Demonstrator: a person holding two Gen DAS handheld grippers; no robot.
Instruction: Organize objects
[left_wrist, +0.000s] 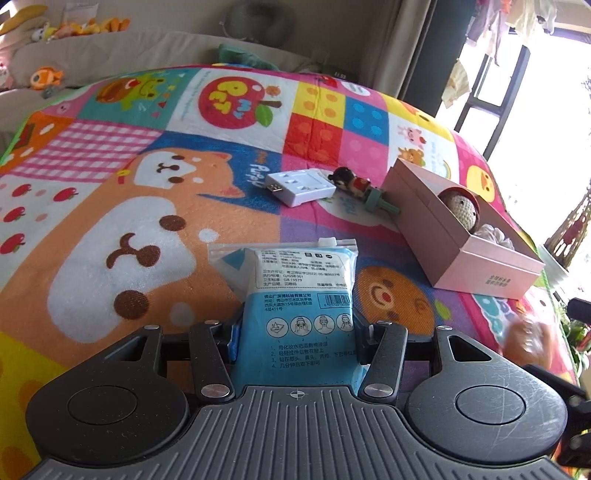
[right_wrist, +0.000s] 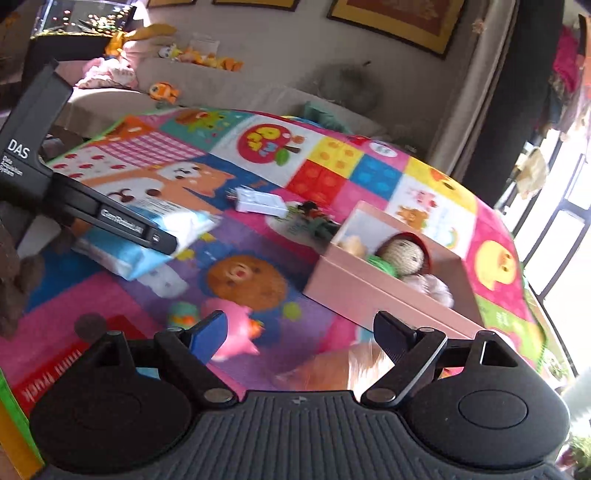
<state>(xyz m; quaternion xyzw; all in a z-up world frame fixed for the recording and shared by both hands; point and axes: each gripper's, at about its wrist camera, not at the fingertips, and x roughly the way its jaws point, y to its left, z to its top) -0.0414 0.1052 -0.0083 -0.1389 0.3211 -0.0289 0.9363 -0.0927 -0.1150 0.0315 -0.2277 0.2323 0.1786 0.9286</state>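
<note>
Left tongs (left_wrist: 295, 338) clamp a blue packet (left_wrist: 306, 295); pink box (left_wrist: 454, 236) nearby.

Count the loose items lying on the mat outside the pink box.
2 clearly: a white adapter mid-mat, and a small figurine between it and the pink box. A blue packet sits in the left gripper. An orange blur near the right gripper is unclear.

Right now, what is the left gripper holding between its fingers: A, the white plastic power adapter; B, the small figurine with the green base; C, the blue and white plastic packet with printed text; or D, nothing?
C: the left gripper is closed on the blue and white plastic packet, while the white adapter lies apart on the mat.
</note>
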